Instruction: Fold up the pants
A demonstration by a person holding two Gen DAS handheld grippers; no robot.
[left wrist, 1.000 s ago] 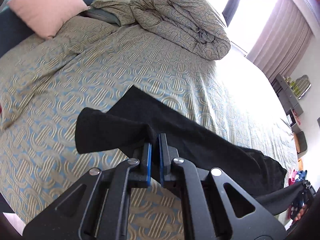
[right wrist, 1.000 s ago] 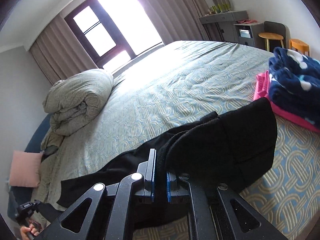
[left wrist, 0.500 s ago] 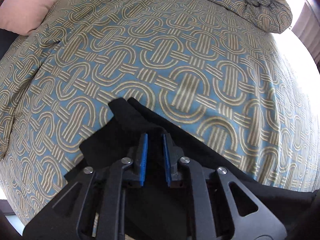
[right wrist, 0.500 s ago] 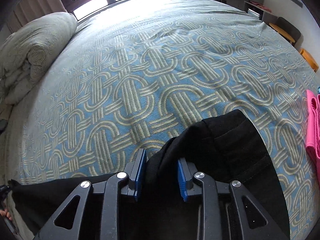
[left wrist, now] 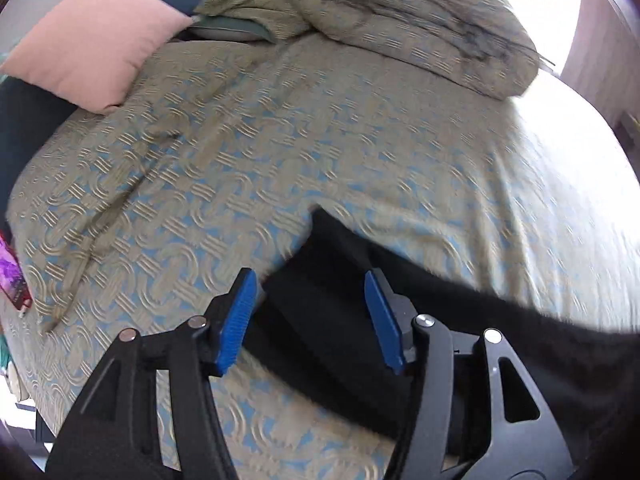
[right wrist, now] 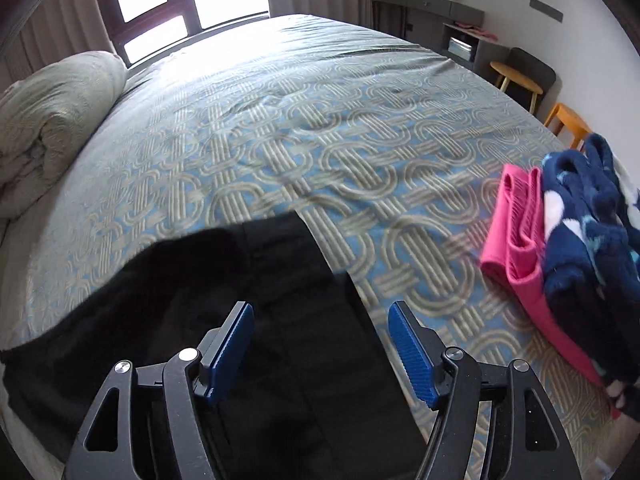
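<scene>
Pants lie on the bed; left hand-held gripper and right hand-held gripper are opening, gripping nothing. Rumpled cloth could skew the fold.

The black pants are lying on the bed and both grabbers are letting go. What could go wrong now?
1. The left gripper and right gripper are opening just over the black pants, so a blue pad might snag the cloth and drag it crooked.
2. The pants lie rumpled near the left gripper, so the next fold may come out uneven.
3. The pink cloth lies close by, so a wide fold might bump it.
</scene>
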